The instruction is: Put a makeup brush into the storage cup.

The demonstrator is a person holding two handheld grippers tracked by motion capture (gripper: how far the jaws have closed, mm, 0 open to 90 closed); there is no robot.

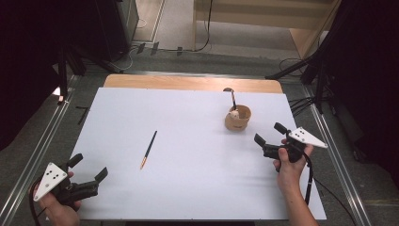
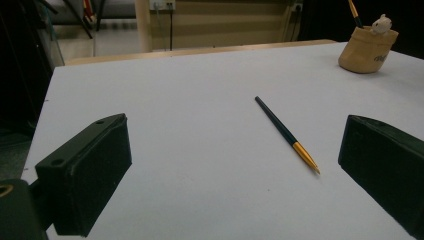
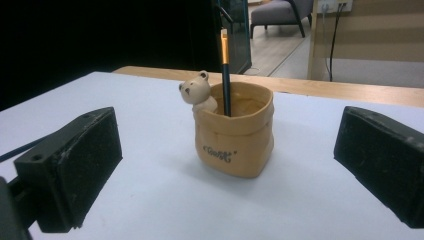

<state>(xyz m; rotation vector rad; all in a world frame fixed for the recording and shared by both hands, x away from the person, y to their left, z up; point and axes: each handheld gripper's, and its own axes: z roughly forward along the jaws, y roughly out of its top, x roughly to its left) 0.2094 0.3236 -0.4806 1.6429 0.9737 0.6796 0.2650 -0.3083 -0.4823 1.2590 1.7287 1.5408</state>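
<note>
A tan pot [image 1: 237, 118] with a small bear figure [image 3: 196, 90] on its rim stands at the right back of the white sheet [image 1: 188, 183]. A dark brush [image 1: 232, 98] stands upright inside it. A second dark brush with a gold tip [image 1: 148, 149] lies flat on the sheet left of centre. My right gripper [image 1: 268, 132] is open, a short way in front and to the right of the pot, with nothing between its jaws. In the right gripper view the pot [image 3: 235, 135] sits beyond the jaws. My left gripper [image 1: 89, 166] is open at the near left corner, facing the lying brush [image 2: 285, 133].
A wooden table edge [image 1: 188, 82] shows beyond the sheet. Metal rails [image 1: 47, 136] run along both sides. Dark stands and cables [image 1: 306, 66] are on the floor at the back right. The pot [image 2: 367, 50] appears far off in the left gripper view.
</note>
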